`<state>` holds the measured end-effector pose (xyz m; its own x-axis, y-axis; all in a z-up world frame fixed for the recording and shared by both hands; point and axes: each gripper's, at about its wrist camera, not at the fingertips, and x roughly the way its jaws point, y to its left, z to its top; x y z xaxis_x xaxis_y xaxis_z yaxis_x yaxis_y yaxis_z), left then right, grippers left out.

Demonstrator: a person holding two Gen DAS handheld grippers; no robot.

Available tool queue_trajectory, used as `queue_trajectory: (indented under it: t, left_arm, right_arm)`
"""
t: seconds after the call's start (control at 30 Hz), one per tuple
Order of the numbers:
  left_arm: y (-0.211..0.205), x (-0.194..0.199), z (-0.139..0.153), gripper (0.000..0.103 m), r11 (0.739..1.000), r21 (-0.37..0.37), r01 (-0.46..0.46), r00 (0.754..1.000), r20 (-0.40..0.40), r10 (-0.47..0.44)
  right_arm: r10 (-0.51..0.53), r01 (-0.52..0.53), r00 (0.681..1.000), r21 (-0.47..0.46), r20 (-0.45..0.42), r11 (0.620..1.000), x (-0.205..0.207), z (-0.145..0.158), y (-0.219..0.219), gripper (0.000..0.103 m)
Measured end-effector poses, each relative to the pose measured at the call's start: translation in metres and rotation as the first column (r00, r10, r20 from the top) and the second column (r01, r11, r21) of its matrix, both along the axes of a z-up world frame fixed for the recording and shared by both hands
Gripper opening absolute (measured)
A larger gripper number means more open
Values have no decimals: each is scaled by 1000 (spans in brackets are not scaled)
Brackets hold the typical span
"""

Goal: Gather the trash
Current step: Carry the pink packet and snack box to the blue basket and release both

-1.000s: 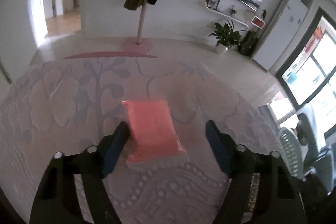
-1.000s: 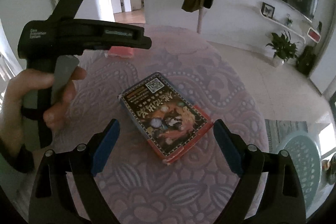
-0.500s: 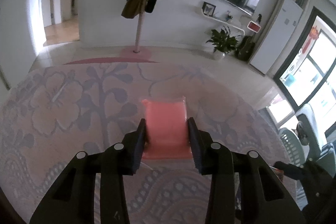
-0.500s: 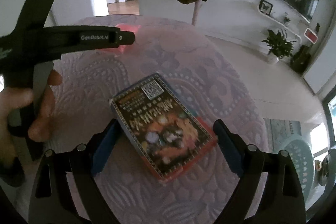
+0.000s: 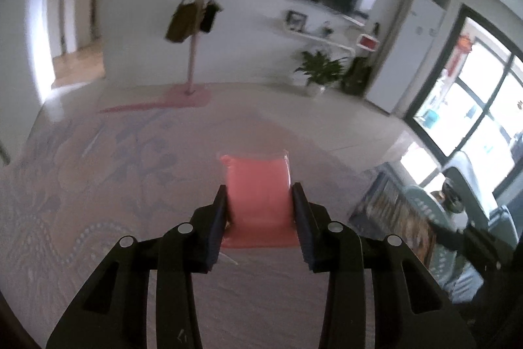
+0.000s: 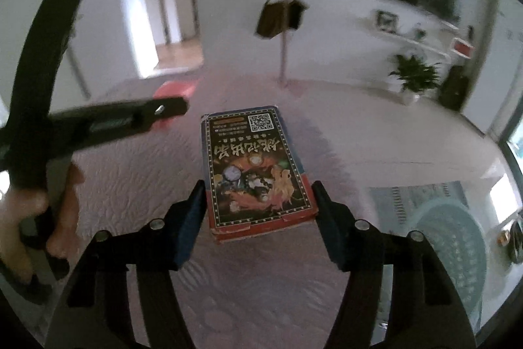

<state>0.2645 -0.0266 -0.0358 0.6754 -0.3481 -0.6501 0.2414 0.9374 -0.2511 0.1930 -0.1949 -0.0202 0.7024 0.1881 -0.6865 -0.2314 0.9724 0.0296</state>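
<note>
Around the box point(image 6: 258, 165), right tool point(image 6: 260, 201) now narrower.

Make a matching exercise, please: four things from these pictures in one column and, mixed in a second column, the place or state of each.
Things:
1. pink packet
2. printed box
3. brown bag
4. potted plant

Places or states:
A. hangs on the pink pole
B. stands on the floor by the wall
C. clamped between the left gripper's fingers
D. lies on the tablecloth between the right gripper's open fingers

Pairs: 1-C, 2-D, 3-A, 4-B
</note>
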Motion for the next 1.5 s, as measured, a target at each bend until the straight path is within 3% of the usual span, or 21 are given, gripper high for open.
queue_trajectory:
  t: [0.27,0.47,0.67,0.8,0.93,1.1,1.17,1.2,1.5]
  left_arm:
    - [-86,-43,42,37,991,40,131,983,120,-135]
    - [-164,-54,41,37,971,51,234,962,131,-239]
    - [-226,-51,21,37,940,59,337,936,83,-341]
    - [-253,-40,0,37,917,19,399,917,0,-399]
    - [-267,-29,-21,37,899,-10,438,897,-68,-438]
    - [-282,-24,-39,39,879,-48,475,872,-111,-477]
    - [-285,-23,-40,54,872,-60,485,865,-112,-489]
    - [-285,-25,-39,55,871,-68,487,864,-105,-492]
    - [-247,-43,-14,75,881,-111,459,883,-49,-466]
  right_arm:
    - [-215,215,971,10,106,977,-41,45,-94,60]
    - [-410,412,903,10,129,911,-70,47,-169,60]
    - [-555,552,831,60,40,831,-76,25,-235,60]
    - [-650,658,752,73,-107,750,-73,-11,-275,60]
    - [-676,699,711,92,-196,709,-69,-37,-295,61]
    - [-676,709,699,103,-231,698,-63,-52,-301,62]
    - [-676,710,698,107,-235,696,-62,-54,-301,62]
    - [-674,709,700,108,-236,697,-61,-54,-300,62]
    - [-660,686,725,120,-196,718,-73,-35,-282,62]
